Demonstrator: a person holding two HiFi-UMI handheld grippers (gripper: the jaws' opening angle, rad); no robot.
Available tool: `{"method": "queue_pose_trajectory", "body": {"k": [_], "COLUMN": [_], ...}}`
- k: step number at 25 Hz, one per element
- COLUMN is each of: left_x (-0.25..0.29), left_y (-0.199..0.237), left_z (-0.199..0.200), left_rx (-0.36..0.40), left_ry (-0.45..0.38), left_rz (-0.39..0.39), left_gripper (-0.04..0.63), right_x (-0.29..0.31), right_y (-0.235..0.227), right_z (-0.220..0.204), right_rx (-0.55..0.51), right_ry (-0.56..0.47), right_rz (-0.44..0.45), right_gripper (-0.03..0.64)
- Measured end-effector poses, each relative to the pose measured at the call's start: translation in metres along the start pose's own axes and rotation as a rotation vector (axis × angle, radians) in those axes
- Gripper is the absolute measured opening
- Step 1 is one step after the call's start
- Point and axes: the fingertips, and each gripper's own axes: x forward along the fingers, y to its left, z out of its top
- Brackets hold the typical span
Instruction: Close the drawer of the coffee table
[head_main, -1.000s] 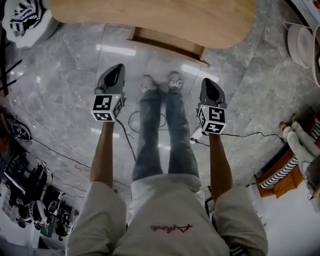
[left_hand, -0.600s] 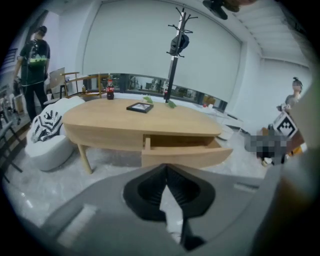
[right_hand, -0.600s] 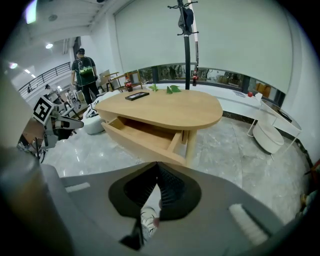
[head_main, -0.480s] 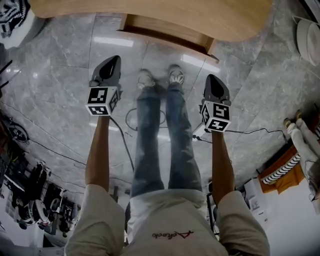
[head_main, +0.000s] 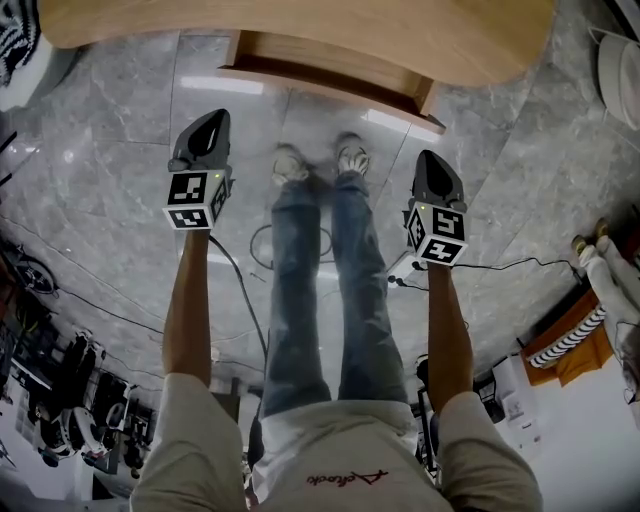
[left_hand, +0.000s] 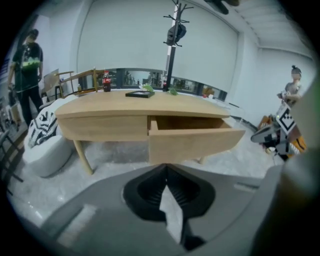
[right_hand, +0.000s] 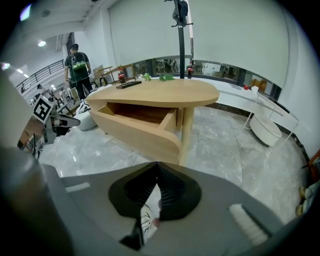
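Drawer (head_main: 325, 68) stands pulled out from the wooden coffee table (head_main: 300, 22), its front panel well clear of the frame. Left gripper (head_main: 212, 125) and right gripper (head_main: 430, 165) each have jaws pressed together on nothing. Both are held short of the drawer, touching neither it nor the table.

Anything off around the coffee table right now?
Yes: the drawer of the coffee table stands pulled well out, interior exposed. Left gripper and right gripper are both shut, empty and apart from it. A cable loops across the floor.
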Motion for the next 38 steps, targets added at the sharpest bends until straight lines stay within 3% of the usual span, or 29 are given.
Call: {"method": "queue_pose_trajectory", "body": {"k": [4, 7, 11, 20, 25, 28, 32, 38], "left_x": [0.016, 0.024, 0.036, 0.055, 0.062, 0.067, 0.070, 0.070], "left_y": [0.008, 0.020, 0.031, 0.034, 0.029, 0.029, 0.025, 0.024], "left_z": [-0.002, 0.004, 0.010, 0.006, 0.011, 0.016, 0.023, 0.023], "left_rx": [0.137, 0.186, 0.188, 0.210, 0.234, 0.233, 0.246, 0.247], "left_ry": [0.019, 0.018, 0.013, 0.045, 0.042, 0.038, 0.031, 0.045], "left_rz": [0.019, 0.040, 0.044, 0.028, 0.007, -0.001, -0.015, -0.017], "left_gripper": [0.000, 0.000, 0.002, 0.146, 0.173, 0.172, 0.132, 0.127], "right_x": [0.011, 0.017, 0.023, 0.043, 0.049, 0.053, 0.054, 0.054], "right_y": [-0.007, -0.013, -0.019, -0.026, -0.030, -0.029, -0.031, -0.031], "right_z": [-0.004, -0.001, 0.001, 0.005, 0.010, 0.014, 0.017, 0.017], "right_rx": [-0.055, -0.090, -0.087, -0.115, -0.139, -0.141, -0.126, -0.107], "right_ry": [0.013, 0.015, 0.012, 0.022, 0.027, 0.028, 0.027, 0.038], "right_rz": [-0.030, -0.039, -0.036, -0.062, -0.066, -0.063, -0.068, -0.060], "right_gripper": [0.006, 0.034, 0.099, 0.230, 0.227, 0.178, 0.155, 0.152]}}
